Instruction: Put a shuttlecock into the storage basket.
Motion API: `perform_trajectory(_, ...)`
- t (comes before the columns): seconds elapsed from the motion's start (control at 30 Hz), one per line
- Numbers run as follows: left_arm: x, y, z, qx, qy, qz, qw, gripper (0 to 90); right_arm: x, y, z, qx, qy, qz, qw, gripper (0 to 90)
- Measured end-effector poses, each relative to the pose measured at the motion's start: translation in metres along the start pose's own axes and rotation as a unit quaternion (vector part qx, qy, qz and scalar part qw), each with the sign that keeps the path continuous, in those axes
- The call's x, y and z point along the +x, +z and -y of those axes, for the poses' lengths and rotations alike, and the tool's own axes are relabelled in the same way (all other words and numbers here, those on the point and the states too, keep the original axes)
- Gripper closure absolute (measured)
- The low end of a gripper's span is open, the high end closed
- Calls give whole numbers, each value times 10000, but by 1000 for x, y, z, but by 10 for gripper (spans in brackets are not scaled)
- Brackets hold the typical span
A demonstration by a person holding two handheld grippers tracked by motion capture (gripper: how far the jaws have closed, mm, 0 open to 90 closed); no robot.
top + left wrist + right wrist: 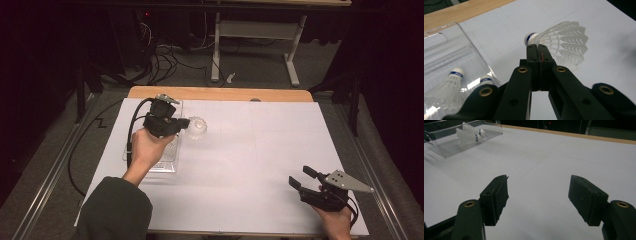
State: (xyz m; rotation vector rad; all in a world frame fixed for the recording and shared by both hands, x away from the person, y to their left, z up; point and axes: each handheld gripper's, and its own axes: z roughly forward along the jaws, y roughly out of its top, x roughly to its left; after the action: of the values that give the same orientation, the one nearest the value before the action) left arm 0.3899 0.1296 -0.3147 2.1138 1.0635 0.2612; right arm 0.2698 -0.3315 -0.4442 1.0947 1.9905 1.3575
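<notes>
We're seeing the left tool (186, 122) w/ its jaws pressed together, pinching a white shuttlecock (560, 41) right where the cork meets the plastic skirt. In the left gripper view the cork w/ its blue band is pointing to about 10 o'clock and the skirt is fanning out toward 3 o'clock, held above the white tabletop (260, 150). In the high view that shuttlecock (196, 128) is sitting at approx. 10 o'clock of the tabletop, just off the 3 o'clock edge of a clear plastic tray (167, 162).

The left hand (145, 147) is reaching over the tray. We're counting two more shuttlecocks (447, 87) lying inside it, corks w/ blue bands; in the right gripper view the tray (461, 138) is showing at about 11 o'clock, far off, w/ those shuttlecocks (470, 133) inside.

The right tool (302, 177) is resting at approx. 4 o'clock of the tabletop, well apart from the tray, jaws spread wide w/ nothing between them. The right hand (335, 220) is gripping it from the near edge.
</notes>
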Motion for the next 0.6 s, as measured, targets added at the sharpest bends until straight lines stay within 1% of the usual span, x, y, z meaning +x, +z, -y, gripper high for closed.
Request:
perform_trajectory(0.2,10,-3,2,-10,-100,-113,9999,900,0,0,0,4,4,1,10000,327)
perform_trajectory(0.33,15,-4,3,-17,-136,-254,9996,900,-1,0,0,6,-7,0,10000,327)
perform_trajectory(0.5,24,-6,4,7,-212,-328,9992,900,-1,0,0,-1,3,2,10000,327)
perform_trajectory(0.6,29,-6,4,-27,-282,-382,9989,900,-1,0,0,-1,4,2,10000,327)
